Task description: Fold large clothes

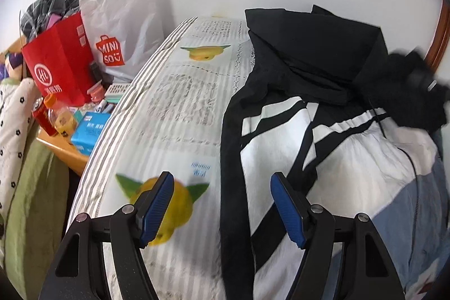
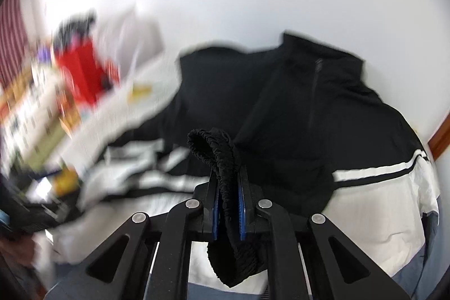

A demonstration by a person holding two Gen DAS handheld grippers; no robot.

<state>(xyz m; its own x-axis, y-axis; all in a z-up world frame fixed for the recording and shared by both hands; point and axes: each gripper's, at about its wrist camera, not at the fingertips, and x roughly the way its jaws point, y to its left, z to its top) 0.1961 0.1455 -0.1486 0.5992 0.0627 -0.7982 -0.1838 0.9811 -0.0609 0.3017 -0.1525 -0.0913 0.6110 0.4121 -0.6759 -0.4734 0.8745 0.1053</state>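
A large jacket (image 1: 351,159), black on top, white with black stripes in the middle and grey-blue below, lies spread on the bed's striped sheet (image 1: 180,103). My left gripper (image 1: 222,179) hovers open above the jacket's black left edge, with nothing between its blue pads (image 1: 157,210). In the right wrist view the jacket (image 2: 309,108) fills the middle, collar and zip toward the wall. My right gripper (image 2: 228,170) is shut on a black elastic cuff (image 2: 213,142), which loops up past the fingertips and hangs down behind the jaws.
Left of the bed stands a wooden bedside table (image 1: 64,151) crowded with a red paper bag (image 1: 62,61), a white MINISO bag (image 1: 121,27), a blue box (image 1: 87,131) and bottles. A white wall lies behind. A wooden frame (image 1: 441,33) edges the far right.
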